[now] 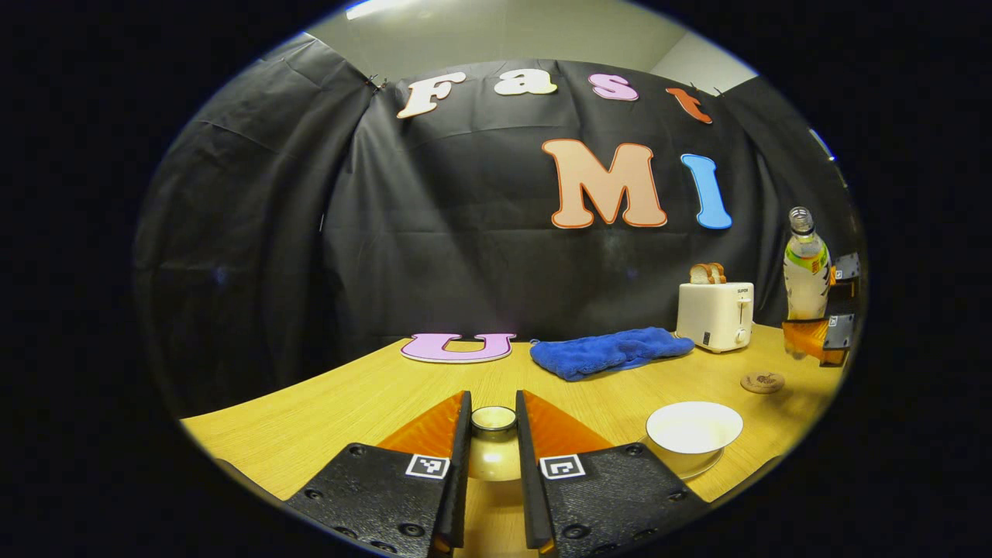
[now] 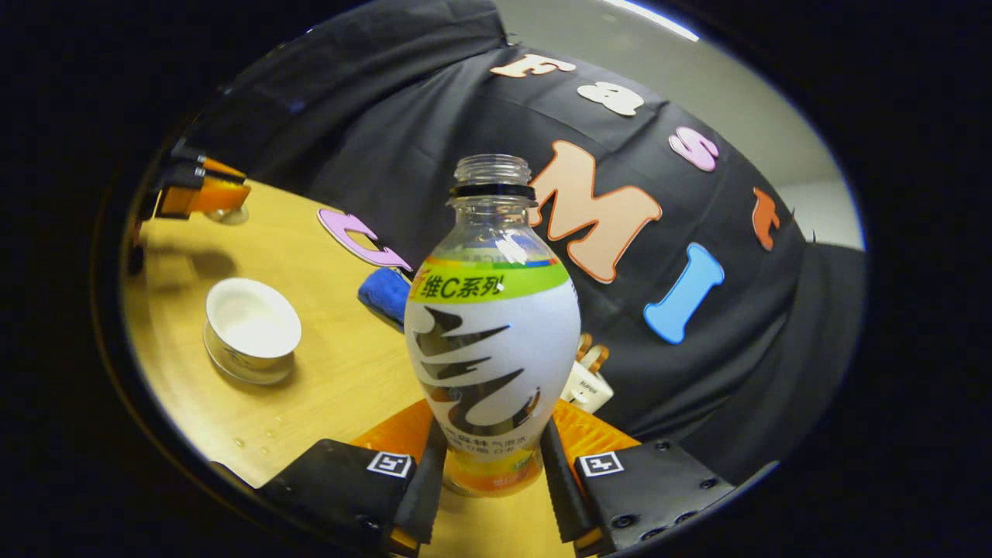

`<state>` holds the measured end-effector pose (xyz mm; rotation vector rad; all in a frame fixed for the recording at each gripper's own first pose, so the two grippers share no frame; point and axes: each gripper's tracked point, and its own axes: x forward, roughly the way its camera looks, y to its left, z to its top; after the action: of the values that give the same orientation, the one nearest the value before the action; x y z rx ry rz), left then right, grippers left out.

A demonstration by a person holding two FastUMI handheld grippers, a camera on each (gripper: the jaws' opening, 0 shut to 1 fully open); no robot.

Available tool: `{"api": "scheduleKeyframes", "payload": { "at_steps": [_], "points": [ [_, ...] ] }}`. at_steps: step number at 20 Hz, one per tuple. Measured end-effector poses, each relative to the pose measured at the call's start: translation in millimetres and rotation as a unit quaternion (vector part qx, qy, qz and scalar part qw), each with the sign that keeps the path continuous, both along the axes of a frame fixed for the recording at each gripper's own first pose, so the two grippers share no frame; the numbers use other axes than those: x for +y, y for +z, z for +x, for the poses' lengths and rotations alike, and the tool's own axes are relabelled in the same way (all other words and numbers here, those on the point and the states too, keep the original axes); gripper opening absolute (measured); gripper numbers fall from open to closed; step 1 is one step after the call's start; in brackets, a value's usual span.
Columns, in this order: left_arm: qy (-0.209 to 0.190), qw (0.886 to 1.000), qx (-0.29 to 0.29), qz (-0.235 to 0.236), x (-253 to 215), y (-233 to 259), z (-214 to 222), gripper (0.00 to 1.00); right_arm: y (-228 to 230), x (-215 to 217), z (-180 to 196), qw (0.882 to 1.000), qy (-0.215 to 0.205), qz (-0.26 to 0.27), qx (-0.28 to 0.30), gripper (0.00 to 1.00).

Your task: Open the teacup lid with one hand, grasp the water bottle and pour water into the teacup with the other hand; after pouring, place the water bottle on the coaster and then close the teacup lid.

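Wooden table (image 1: 349,403) lies under both tools. The left gripper (image 1: 494,434) pinches the teacup lid (image 1: 494,442) by its knob, and the open teacup (image 1: 694,430) sits just to its right. The right gripper (image 2: 492,465) squeezes the water bottle (image 2: 492,341), held up off the table, no cap on. The coaster (image 1: 762,381) lies below the bottle.

In the left gripper view, bare wooden table (image 1: 325,403) lies open from 9 to 11 o'clock; a crumpled blue towel (image 1: 608,353) and white toaster (image 1: 714,315) block 1 o'clock, a white teacup (image 1: 692,434) 3 o'clock.
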<state>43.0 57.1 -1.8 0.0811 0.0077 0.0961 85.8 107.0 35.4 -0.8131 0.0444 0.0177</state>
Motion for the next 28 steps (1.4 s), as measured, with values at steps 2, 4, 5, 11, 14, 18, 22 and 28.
{"api": "scheduleKeyframes", "payload": {
  "at_steps": [2,4,5,11,14,18,22,28],
  "points": [
    [0.000,1.000,-0.001,0.000,0.2,0.0,-0.2,0.29,3.2,-0.3,6.2,0.999,-0.005,-0.053,-0.007,0.63],
    [0.003,1.000,-0.001,0.000,1.1,0.4,0.2,0.28,4.3,5.0,13.2,0.995,-0.003,-0.096,-0.013,0.63],
    [0.004,1.000,-0.001,-0.001,1.7,0.5,0.0,0.29,4.6,5.0,13.3,0.993,-0.003,-0.118,-0.018,0.63],
    [0.004,1.000,-0.001,-0.001,1.6,0.1,-0.6,0.28,5.4,17.1,16.4,0.959,-0.008,-0.272,-0.073,0.63],
    [0.004,1.000,-0.001,-0.001,1.3,-0.3,0.4,0.28,-1.1,20.8,17.5,0.945,-0.003,-0.318,-0.079,0.63],
    [0.004,1.000,-0.001,-0.002,1.5,-0.3,-0.7,0.28,-9.8,27.6,14.9,0.928,-0.008,-0.360,-0.097,0.63],
    [0.004,1.000,-0.001,-0.002,1.3,0.1,-0.5,0.28,-17.5,35.2,8.7,0.909,-0.005,-0.401,-0.113,0.62],
    [0.004,1.000,-0.001,-0.002,1.7,-0.2,-0.7,0.28,-18.3,39.6,3.3,0.890,-0.001,-0.436,-0.134,0.62]
  ]
}}
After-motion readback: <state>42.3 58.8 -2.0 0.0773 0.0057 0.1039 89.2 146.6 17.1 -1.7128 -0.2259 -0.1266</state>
